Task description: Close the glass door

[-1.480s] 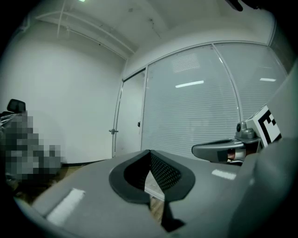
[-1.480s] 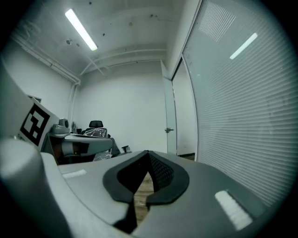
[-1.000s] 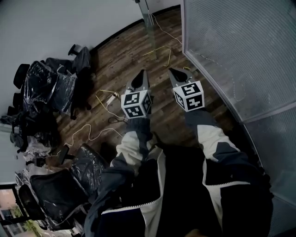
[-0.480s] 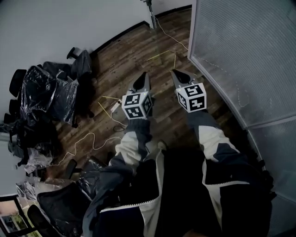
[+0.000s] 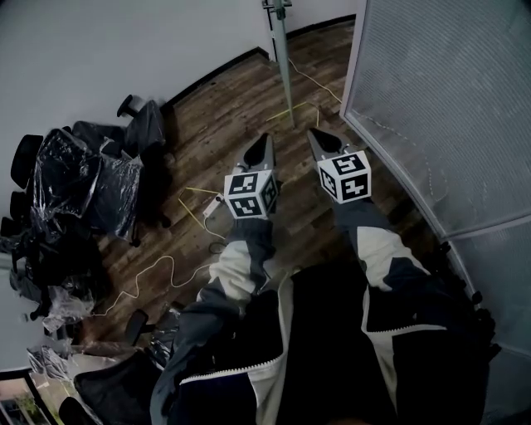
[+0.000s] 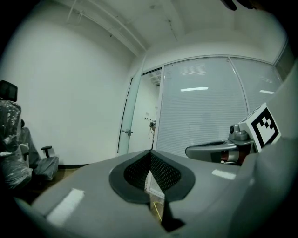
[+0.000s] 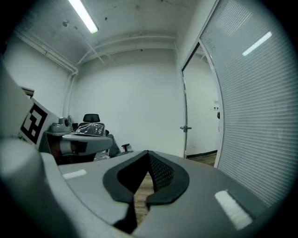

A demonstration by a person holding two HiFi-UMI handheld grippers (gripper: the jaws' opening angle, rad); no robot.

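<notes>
The glass door (image 5: pixel 284 66) stands open ahead of me, seen edge-on as a thin pane, with its handle (image 5: pixel 276 5) at the view's top. The left gripper view shows the door (image 6: pixel 133 116) and its handle (image 6: pixel 127 133) beside the doorway (image 6: pixel 150 118). In the right gripper view the door edge (image 7: pixel 185 111) carries the handle (image 7: pixel 186 128). My left gripper (image 5: pixel 266 139) and right gripper (image 5: pixel 314 134) point forward side by side, short of the door. Both are shut with nothing held, as their own views show for the left (image 6: pixel 150 153) and the right (image 7: pixel 148 152).
A frosted glass wall (image 5: pixel 448 100) runs along the right. Plastic-wrapped office chairs (image 5: pixel 83 178) crowd the left. Yellow and white cables (image 5: pixel 192 199) and a power strip (image 5: pixel 214 209) lie on the wood floor (image 5: pixel 241 100). A white wall (image 5: pixel 116 41) is ahead.
Both grippers and the person have moved forward toward the door. The door edge now reaches lower in the head view, and the chairs have slid back to the left.
</notes>
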